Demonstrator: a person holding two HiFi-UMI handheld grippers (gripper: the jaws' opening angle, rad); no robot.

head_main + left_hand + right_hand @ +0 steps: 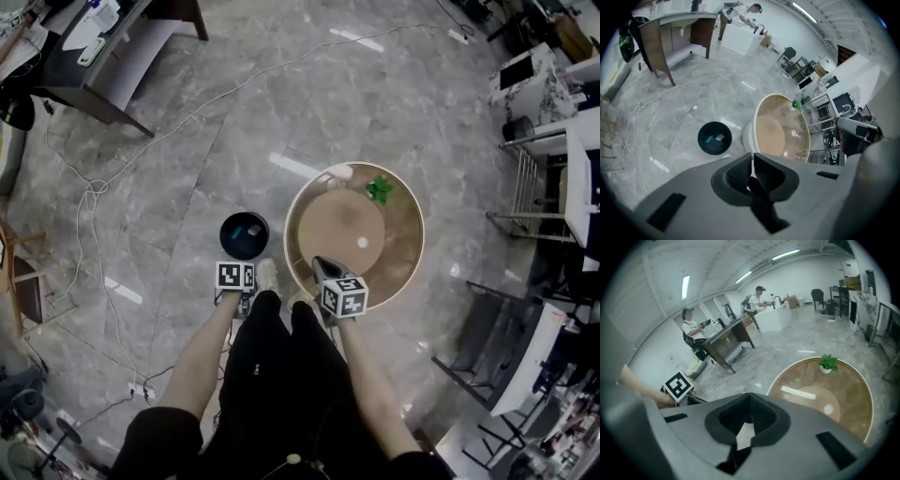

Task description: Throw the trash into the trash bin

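Right gripper (pixel 749 397) fully closed on a thin white scrap (pixel 744 436), apparently paper, over the table (pixel 408 253) edge. Left gripper (pixel 752 159) closed, empty. Bin (pixel 224 242) on floor beside table. Scrap judged light, limp, tear-prone; edge pinch adequate

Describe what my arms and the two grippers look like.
The left gripper and right gripper have light grey moulded bodies with dark, ribbed fingers. Each carries a white cube printed with black square markers. Forearms are bare; the sleeves and clothing are black.
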